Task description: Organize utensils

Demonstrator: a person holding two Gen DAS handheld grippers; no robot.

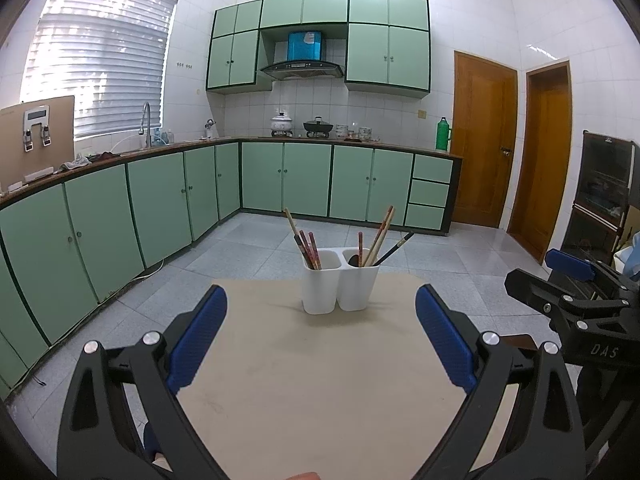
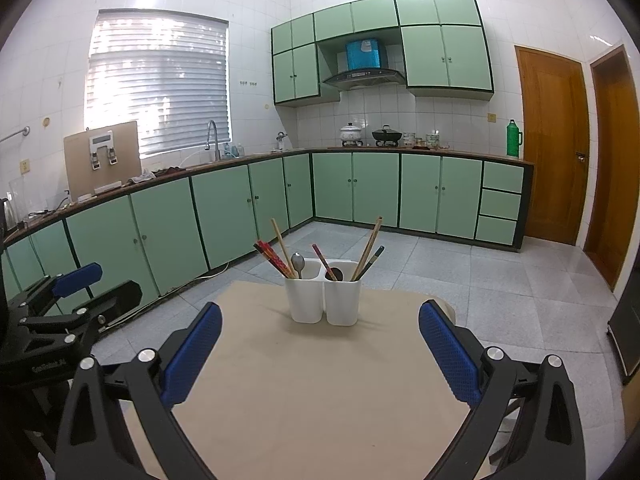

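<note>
A white plastic two-compartment utensil holder (image 1: 340, 290) stood upright at the table's 12 o'clock edge. Its left cup held red and wooden chopsticks (image 1: 308, 246) and a metal spoon (image 2: 298, 262), leaning toward 11 o'clock; the right cup's sticks (image 1: 380, 236) leaned toward 1 o'clock.

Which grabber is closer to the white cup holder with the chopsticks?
Neither clearly; it looks about even. The left gripper and right gripper both hang open, back from the white utensil holder, one to each side of it.

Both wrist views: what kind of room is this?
Almost certainly a home kitchen: green cabinets under an L-shaped counter, a range hood above pots on a stove, and a sink faucet by the window.
</note>
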